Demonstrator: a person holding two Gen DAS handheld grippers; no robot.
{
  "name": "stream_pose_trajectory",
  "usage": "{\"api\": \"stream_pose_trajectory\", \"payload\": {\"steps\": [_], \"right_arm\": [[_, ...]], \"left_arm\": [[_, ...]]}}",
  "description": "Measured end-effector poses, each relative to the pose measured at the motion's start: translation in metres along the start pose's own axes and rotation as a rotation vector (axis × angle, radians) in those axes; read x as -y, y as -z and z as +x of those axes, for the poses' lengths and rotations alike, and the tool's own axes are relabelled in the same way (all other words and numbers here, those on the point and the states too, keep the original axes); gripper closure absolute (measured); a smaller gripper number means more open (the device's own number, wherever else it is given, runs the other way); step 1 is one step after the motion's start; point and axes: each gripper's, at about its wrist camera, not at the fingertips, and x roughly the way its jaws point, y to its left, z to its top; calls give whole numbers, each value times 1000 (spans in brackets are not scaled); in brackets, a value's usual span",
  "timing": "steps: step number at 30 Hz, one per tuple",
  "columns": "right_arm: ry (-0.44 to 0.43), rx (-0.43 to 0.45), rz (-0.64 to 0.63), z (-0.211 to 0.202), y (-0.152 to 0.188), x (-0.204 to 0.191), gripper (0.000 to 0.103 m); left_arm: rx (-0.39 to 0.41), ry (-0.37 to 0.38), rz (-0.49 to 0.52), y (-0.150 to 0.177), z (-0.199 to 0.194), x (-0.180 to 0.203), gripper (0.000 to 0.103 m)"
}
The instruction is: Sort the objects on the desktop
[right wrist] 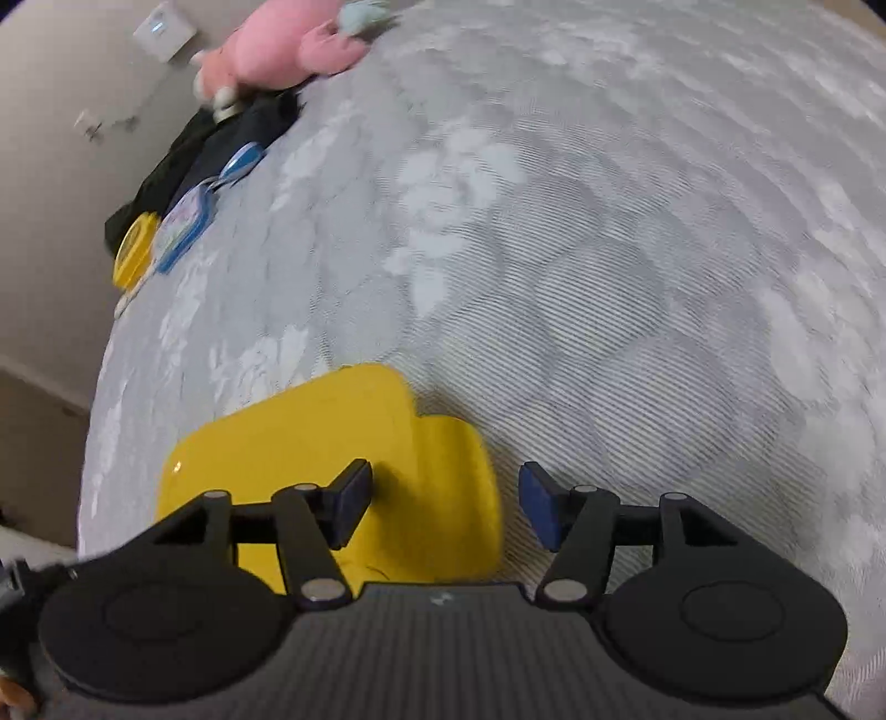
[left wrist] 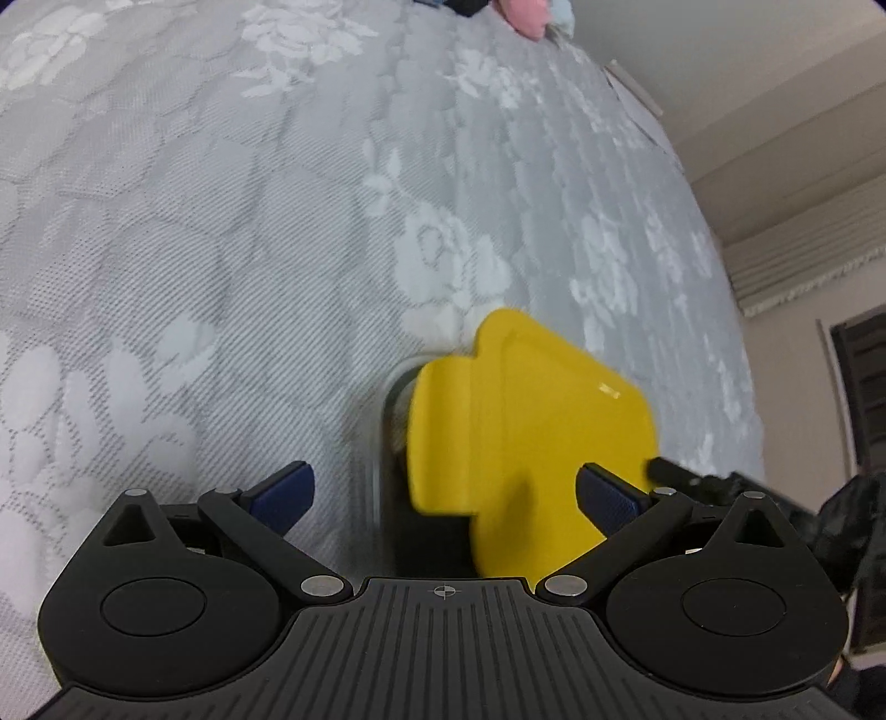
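Yellow plastic piece [left wrist: 531,437] lies on grey floral tablecloth [left wrist: 221,249] over table. Left hand-held gripper [left wrist: 443,498] above piece, jaws apart. Right hand-held gripper [right wrist: 443,509] also above piece, jaws apart, nothing clamped. Pink plush toy [right wrist: 277,50] well beyond piece at cloth's far edge

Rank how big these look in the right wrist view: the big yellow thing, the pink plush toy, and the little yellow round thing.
1. Big yellow thing, though it's nearest the camera.
2. Pink plush toy.
3. Little yellow round thing.
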Motion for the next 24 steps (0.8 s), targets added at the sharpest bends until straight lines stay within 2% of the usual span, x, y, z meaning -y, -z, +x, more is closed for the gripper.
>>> {"api": "stream_pose_trajectory", "payload": {"steps": [1,3,4,7,16,17,19,21,23,24], "right_arm": [[-1,-8,4,3,-2,0,38],[-1,-9,-17,6,-3,-6,38],[0,-4,-39,6,-1,-10,42],[3,13,-104,7,2,-23,40],[29,54,-275,-5,19,-42,40],[27,57,-308,-7,22,-45,46],[34,62,-408,-9,28,-56,45],[47,75,-527,-12,35,-69,48],[61,96,-522,-16,33,-73,48],[59,123,-460,-20,28,-69,48]], "left_arm": [[6,-2,0,-2,1,1,0],[11,8,0,-4,1,3,0],[9,17,-2,-4,1,3,0],[-4,33,1,0,0,4,0],[-78,103,24,37,-11,7,0],[-84,114,21,40,-13,6,0],[-104,144,-28,44,-14,-3,0],[-112,136,-91,46,-14,-14,0],[-65,85,-144,40,-19,-25,0],[-28,56,-164,37,-22,-30,0]]}}
